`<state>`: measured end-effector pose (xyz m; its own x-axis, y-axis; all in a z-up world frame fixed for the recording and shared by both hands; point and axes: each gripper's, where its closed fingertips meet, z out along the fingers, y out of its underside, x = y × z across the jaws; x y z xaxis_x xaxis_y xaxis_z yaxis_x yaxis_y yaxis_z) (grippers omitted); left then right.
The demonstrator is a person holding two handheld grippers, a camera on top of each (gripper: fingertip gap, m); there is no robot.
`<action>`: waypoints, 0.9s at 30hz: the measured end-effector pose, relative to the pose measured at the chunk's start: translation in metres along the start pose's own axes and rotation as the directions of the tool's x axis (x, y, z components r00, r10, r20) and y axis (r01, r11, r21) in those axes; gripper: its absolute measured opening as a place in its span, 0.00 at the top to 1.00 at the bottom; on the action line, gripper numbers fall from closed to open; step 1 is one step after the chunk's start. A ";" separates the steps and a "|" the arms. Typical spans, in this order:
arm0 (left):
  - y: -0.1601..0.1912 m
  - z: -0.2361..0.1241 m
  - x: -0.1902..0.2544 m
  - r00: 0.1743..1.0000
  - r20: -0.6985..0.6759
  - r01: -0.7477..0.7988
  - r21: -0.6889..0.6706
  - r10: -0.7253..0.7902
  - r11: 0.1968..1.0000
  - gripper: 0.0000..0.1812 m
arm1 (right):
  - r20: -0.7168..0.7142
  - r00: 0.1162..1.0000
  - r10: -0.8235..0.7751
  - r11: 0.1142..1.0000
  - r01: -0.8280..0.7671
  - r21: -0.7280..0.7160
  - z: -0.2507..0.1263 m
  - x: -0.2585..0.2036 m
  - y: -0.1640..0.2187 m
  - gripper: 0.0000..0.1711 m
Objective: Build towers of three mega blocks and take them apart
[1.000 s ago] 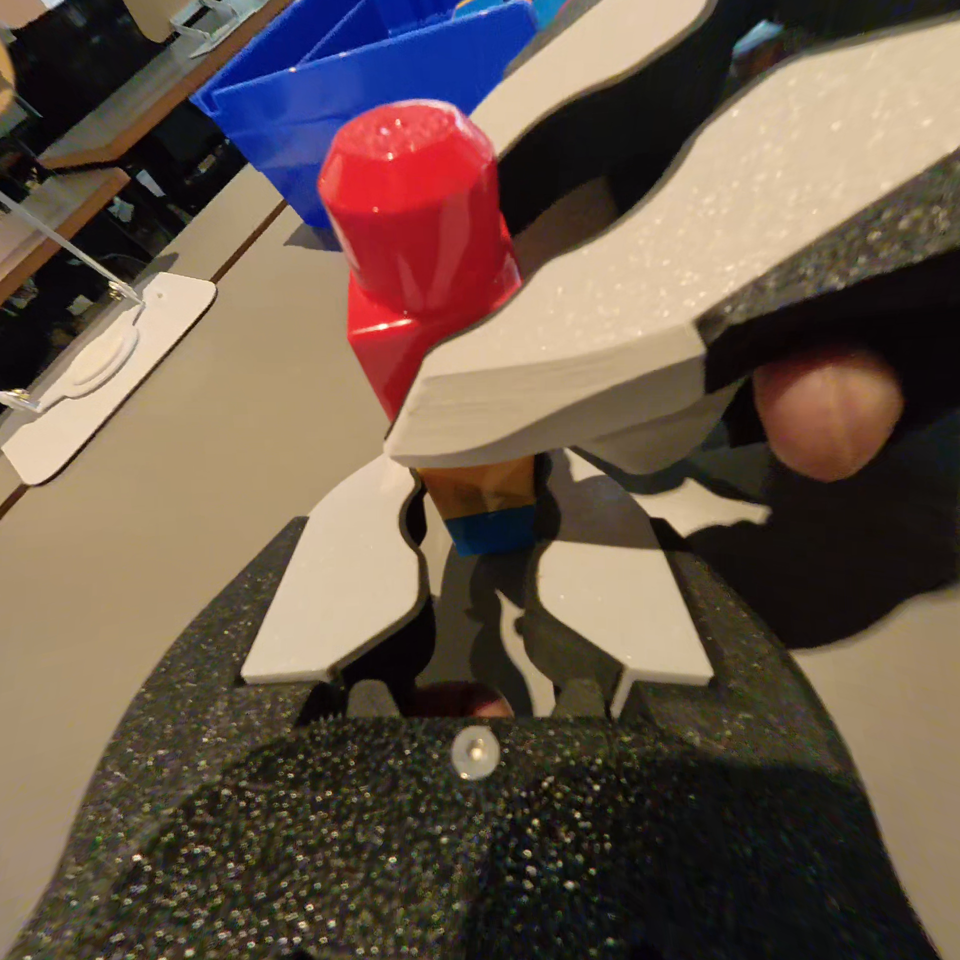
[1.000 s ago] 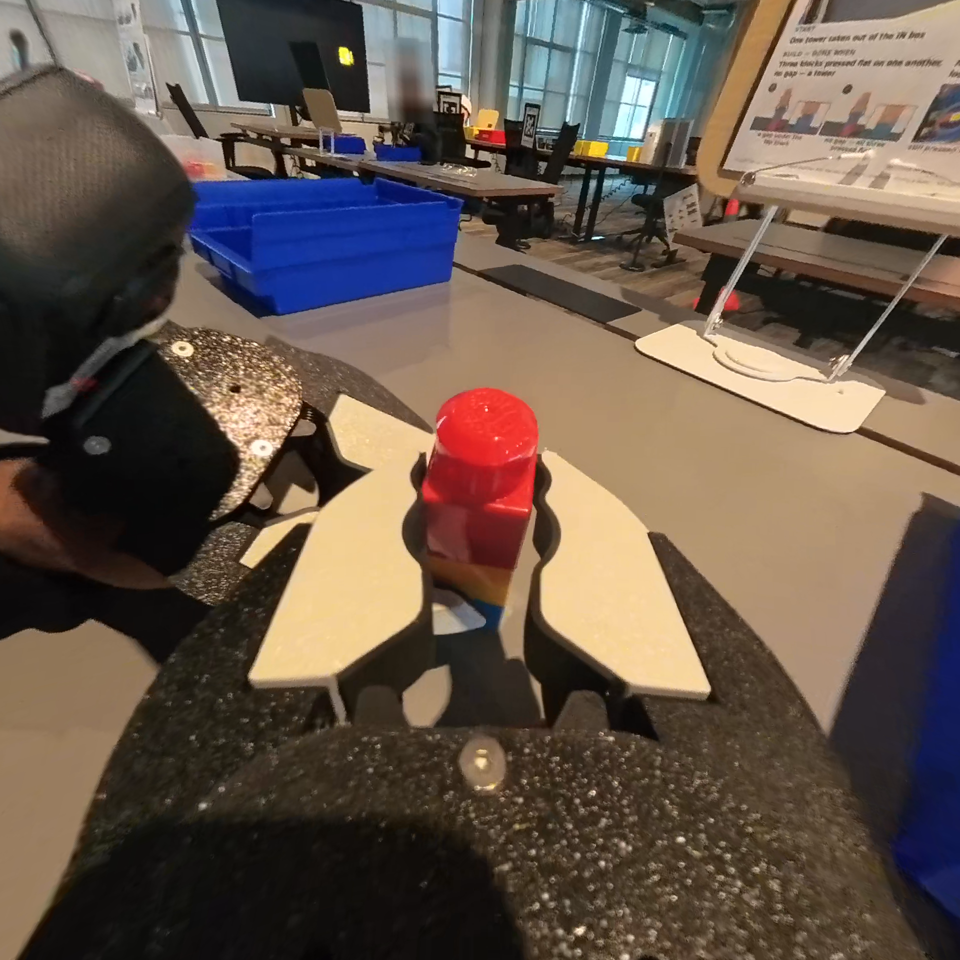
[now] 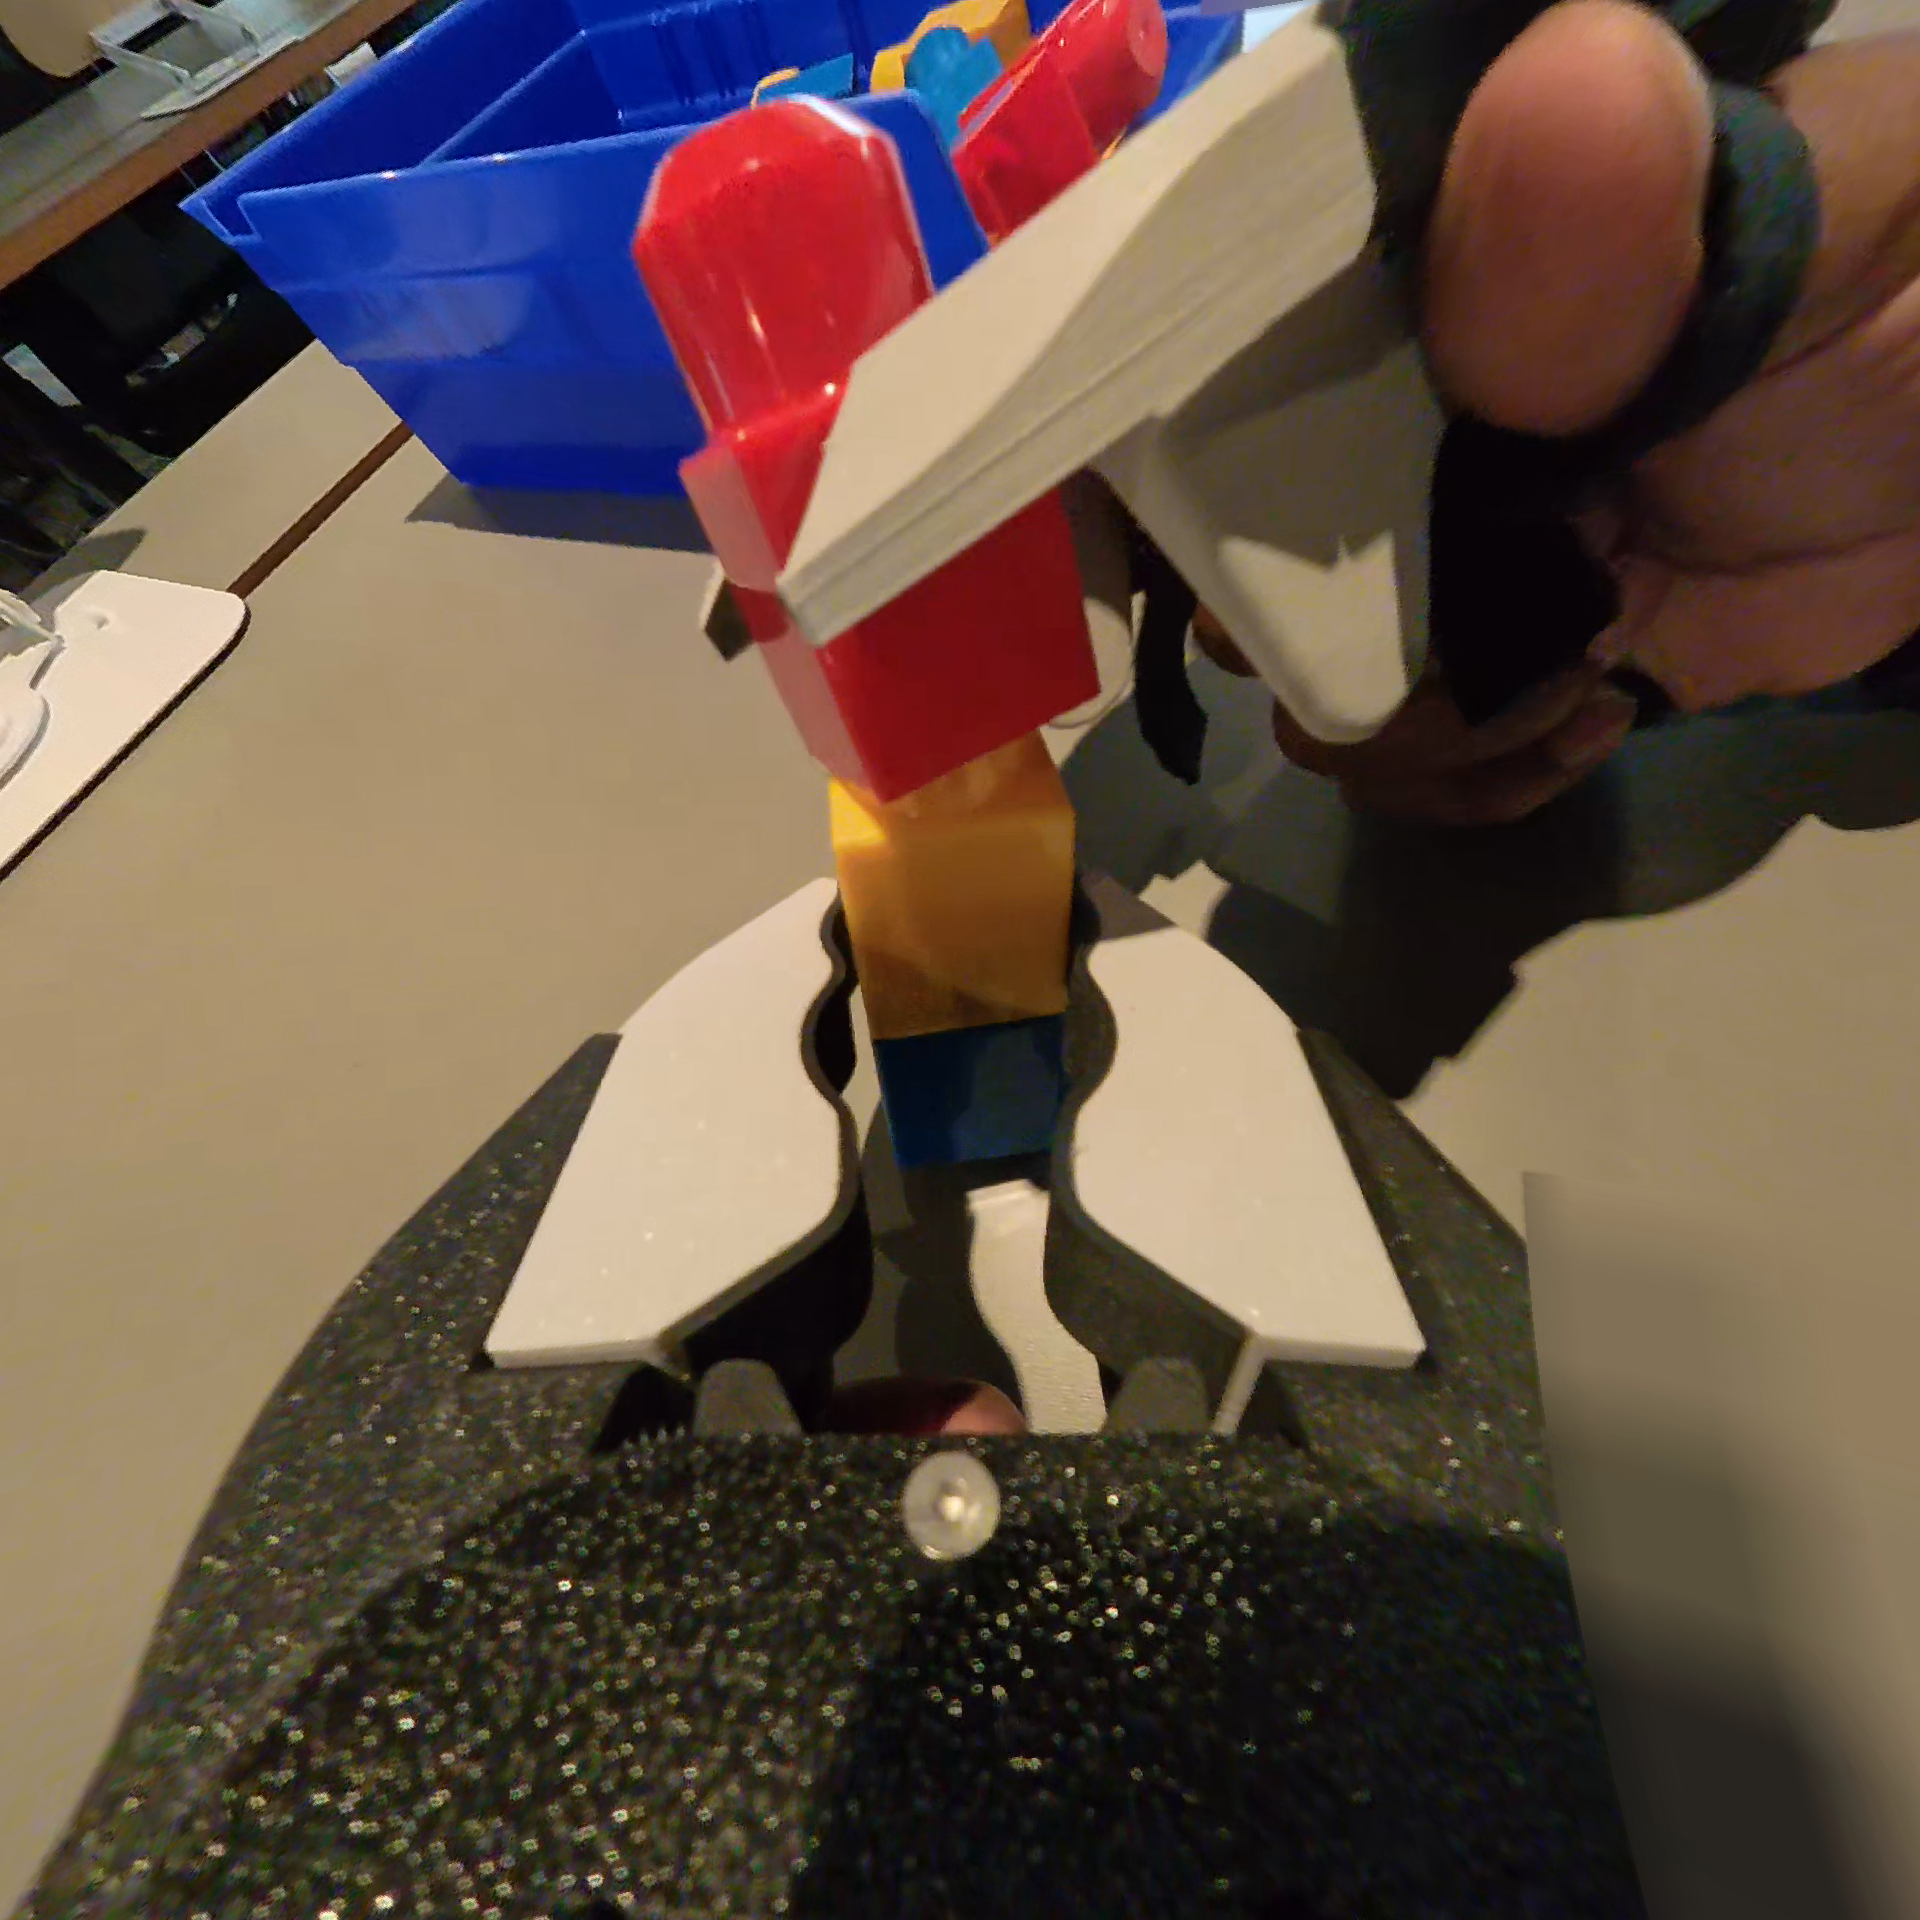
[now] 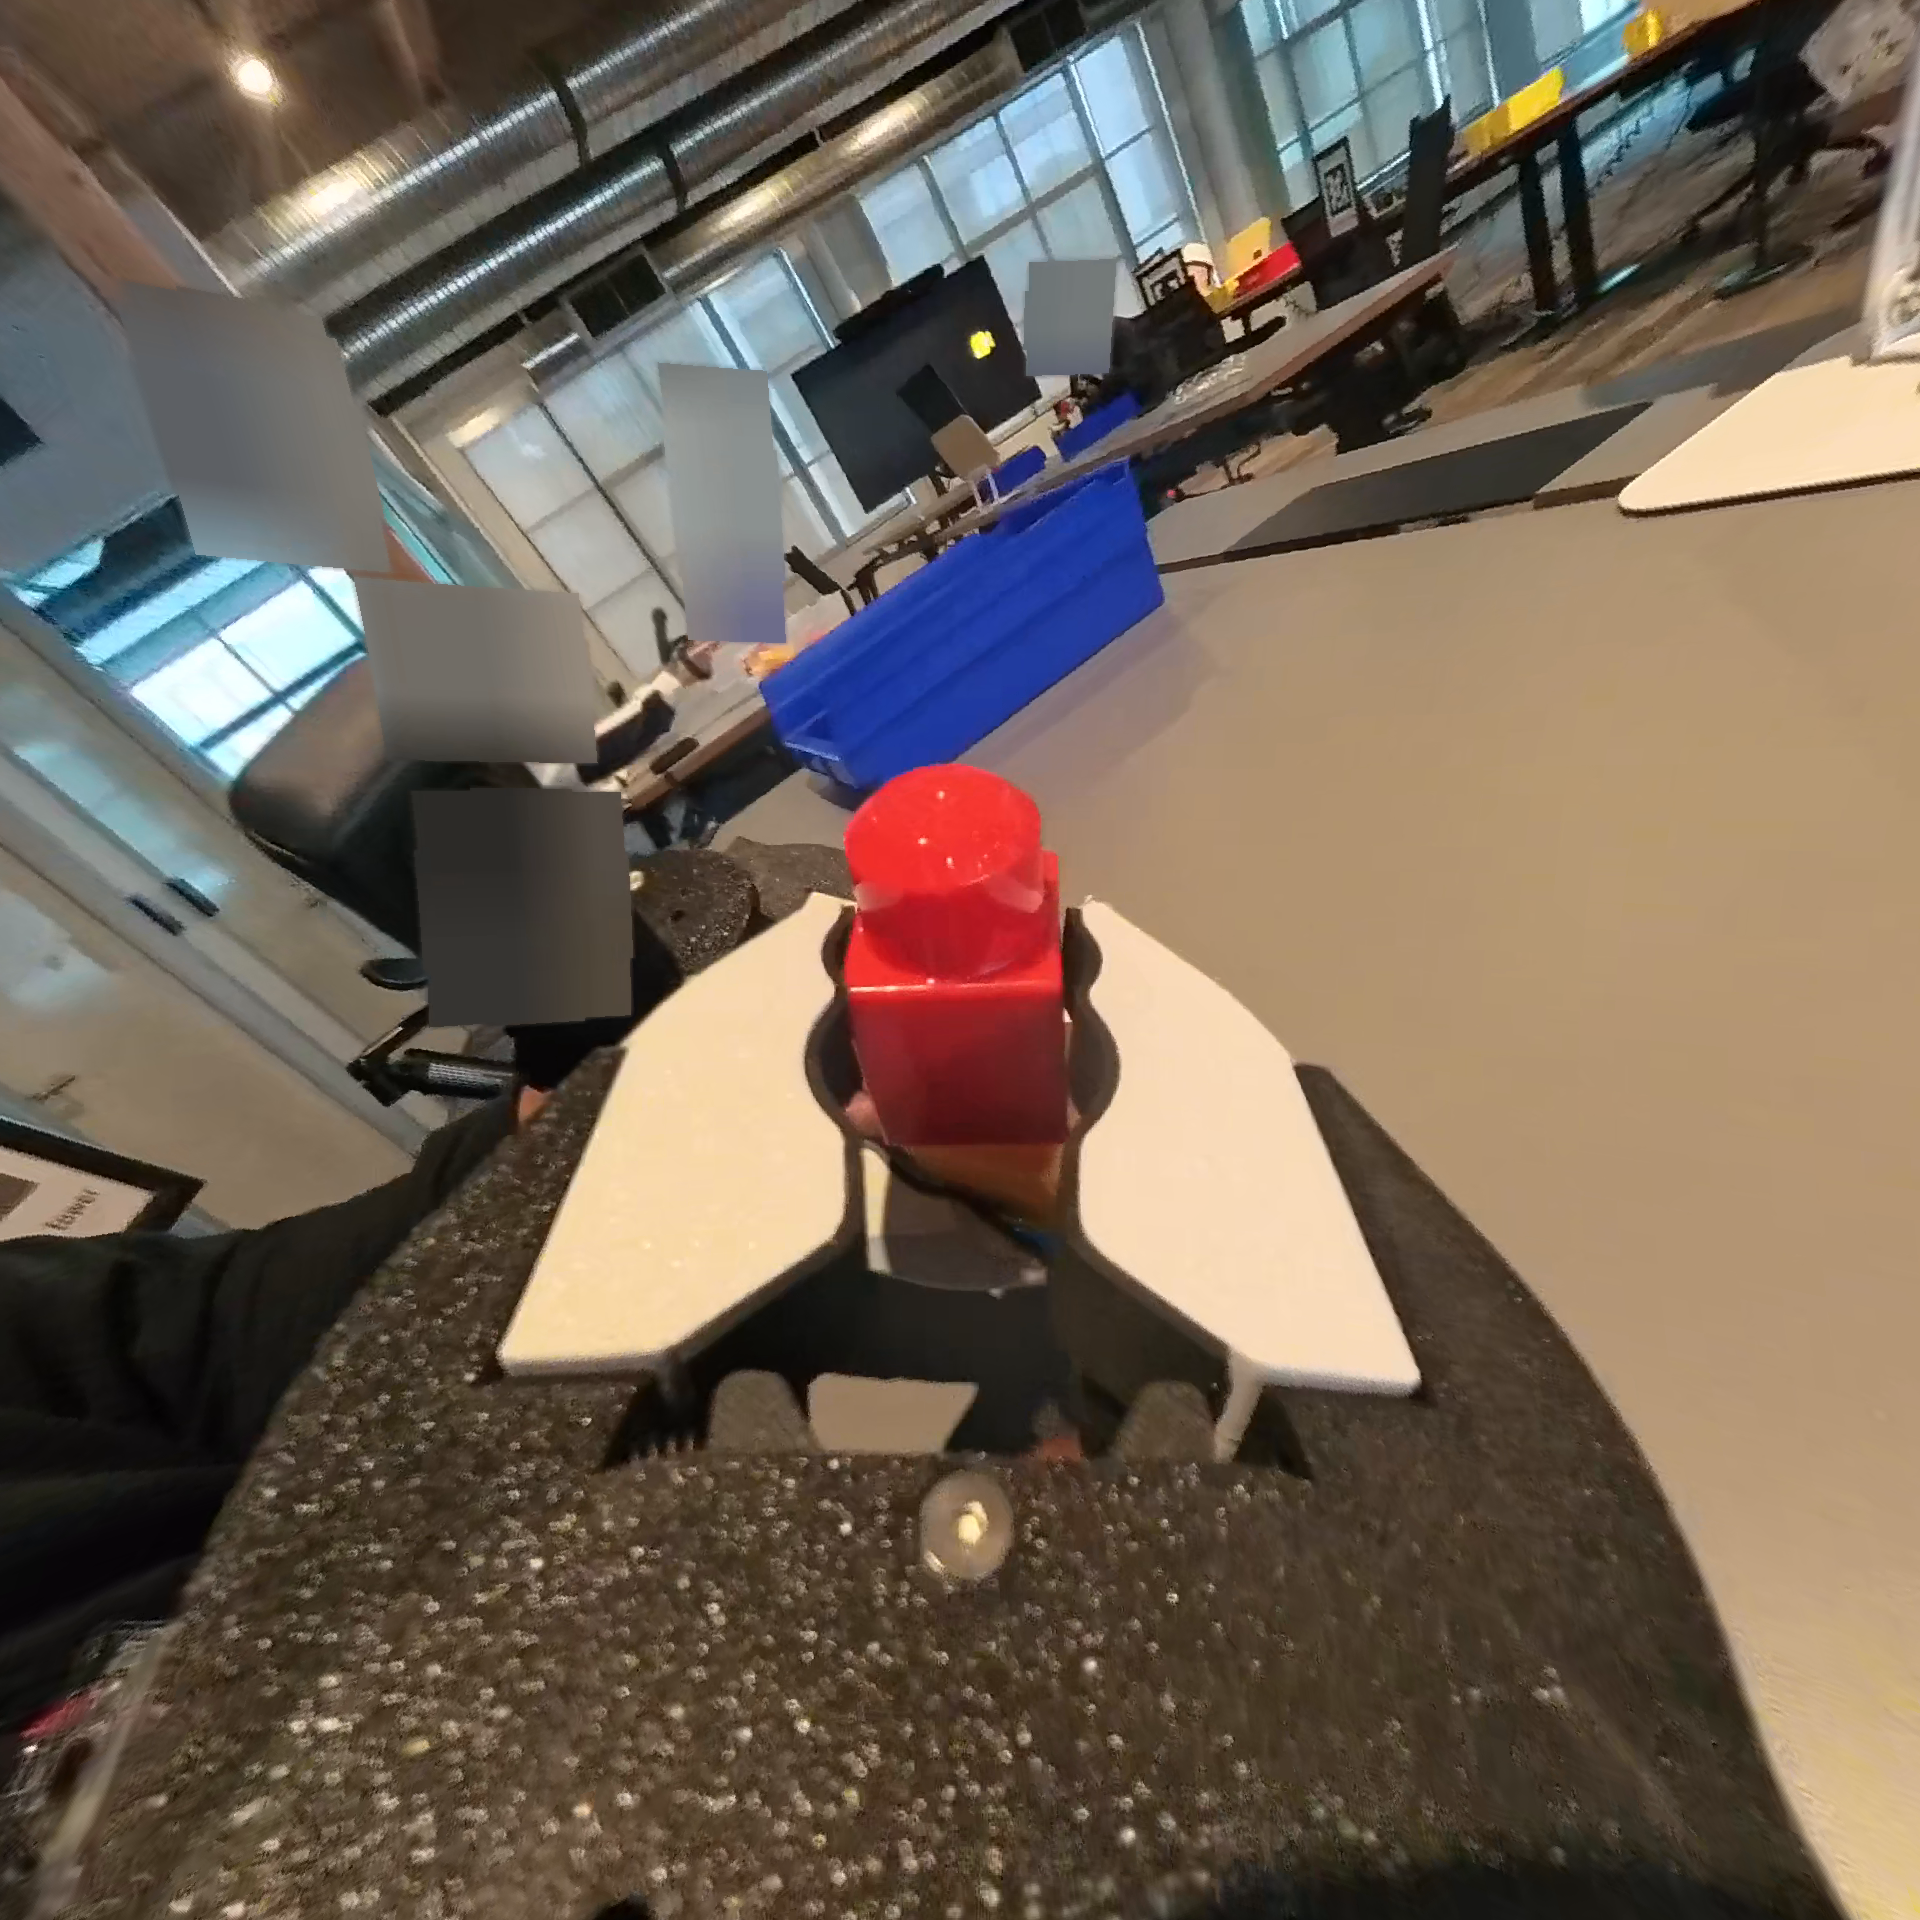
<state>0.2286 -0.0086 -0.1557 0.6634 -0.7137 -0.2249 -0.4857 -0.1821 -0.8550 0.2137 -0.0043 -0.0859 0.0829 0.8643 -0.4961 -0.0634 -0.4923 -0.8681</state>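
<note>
A three-block tower shows in the left wrist view: a red block (image 3: 925, 644) on top, a yellow block (image 3: 956, 904) in the middle and a blue block (image 3: 971, 1091) below. My left gripper (image 3: 961, 935) is shut on the yellow and blue blocks. My right gripper comes in from the upper right, and one of its fingers (image 3: 1091, 384) lies across the red block. In the right wrist view my right gripper (image 4: 961, 935) is shut on the red block (image 4: 956, 1029). The red block leans to the left on the yellow block (image 4: 997, 1174).
A blue bin (image 3: 499, 301) with several loose blocks, one of them red (image 3: 1049, 104), stands behind the tower on the grey table (image 3: 416, 831). A white stand base (image 3: 94, 686) lies at the left. The right wrist view shows a blue bin (image 4: 966, 644) and a white base (image 4: 1766, 447). One gripper's finger ends stand about 7 cm off the other's.
My right gripper has rolled and tipped the red block sideways on the yellow block. More of the yellow and blue blocks now shows above my left gripper's fingers.
</note>
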 end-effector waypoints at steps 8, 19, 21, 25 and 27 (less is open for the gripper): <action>0.000 0.000 0.001 1.000 -0.003 -0.002 0.000 0.002 1.000 0.80 | -0.018 0.998 -0.066 0.998 0.066 0.013 -0.001 -0.003 -0.003 0.78; 0.000 -0.001 0.002 1.000 0.010 -0.030 0.003 0.030 1.000 0.80 | -0.131 0.957 -0.259 0.927 0.284 0.246 -0.045 -0.006 -0.058 0.78; 0.000 -0.001 0.002 0.999 0.017 -0.039 0.002 0.039 0.999 0.80 | -0.303 0.891 -0.338 0.891 0.407 0.201 -0.061 0.013 -0.073 0.78; 0.005 0.000 0.000 0.996 0.053 -0.072 -0.034 0.074 0.997 0.81 | -0.645 0.636 -0.423 0.859 0.508 -0.062 -0.107 0.074 -0.104 0.78; 0.005 -0.001 0.001 0.995 0.060 -0.083 -0.033 0.085 0.996 0.80 | -0.711 0.551 -0.437 0.868 0.466 -0.171 -0.123 0.101 -0.112 0.78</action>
<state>0.2263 -0.0103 -0.1599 0.6526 -0.6849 -0.3240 -0.5576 -0.1447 -0.8174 0.3513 0.1255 -0.0401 0.7808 0.6174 0.0957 0.1541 -0.0419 -0.9872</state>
